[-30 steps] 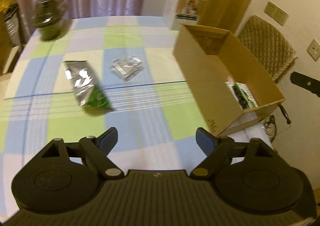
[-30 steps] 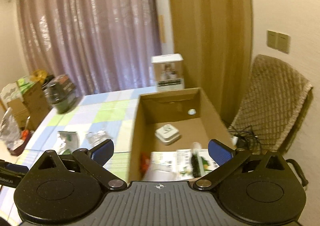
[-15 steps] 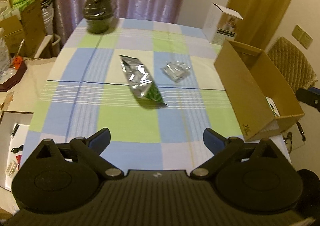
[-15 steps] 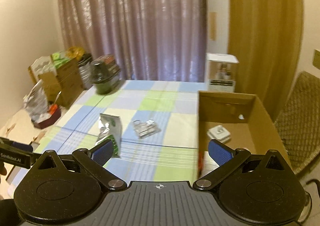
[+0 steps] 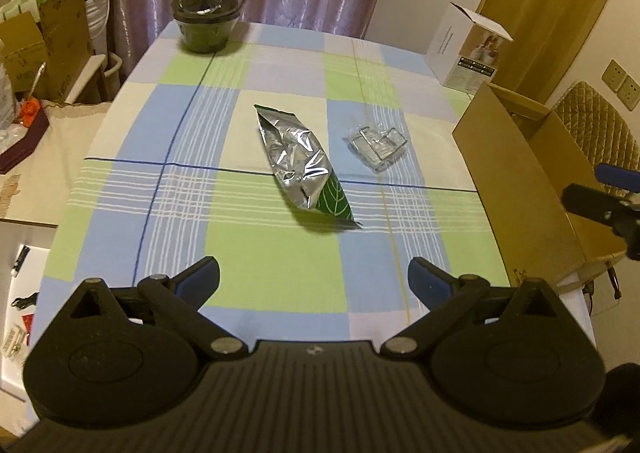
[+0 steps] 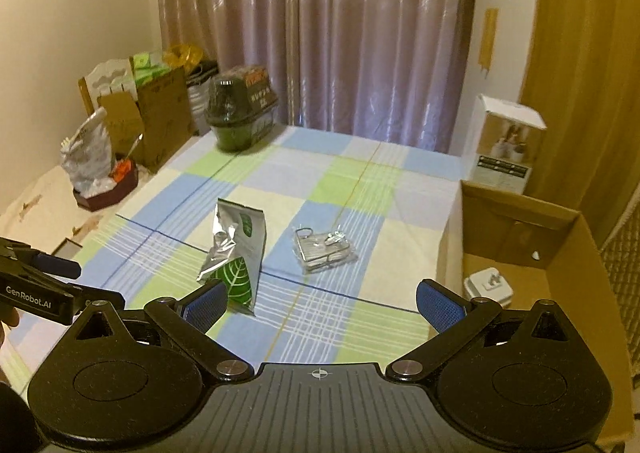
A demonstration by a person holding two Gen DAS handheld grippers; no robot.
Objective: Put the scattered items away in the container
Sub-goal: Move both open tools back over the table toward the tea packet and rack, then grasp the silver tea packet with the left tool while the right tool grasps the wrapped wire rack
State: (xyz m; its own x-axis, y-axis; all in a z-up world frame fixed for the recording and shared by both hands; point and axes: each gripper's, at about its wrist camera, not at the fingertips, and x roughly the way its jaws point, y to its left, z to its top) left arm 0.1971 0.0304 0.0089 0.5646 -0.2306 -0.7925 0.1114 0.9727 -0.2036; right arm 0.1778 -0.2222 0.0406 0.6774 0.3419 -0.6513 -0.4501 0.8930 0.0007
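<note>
Warm, yellowish indoor light fills the room, dim rather than bright, and it seems to come from overhead. The foil pouch (image 5: pixel 302 163) throws back sharp white glints and lays a soft shadow on the checked tablecloth (image 5: pixel 256 253) at its near end. The curtain (image 6: pixel 340 33) shows pale sheen along its folds. Both views are fairly sharp at centre, grainy, and bowed at the edges, with dark corners.
</note>
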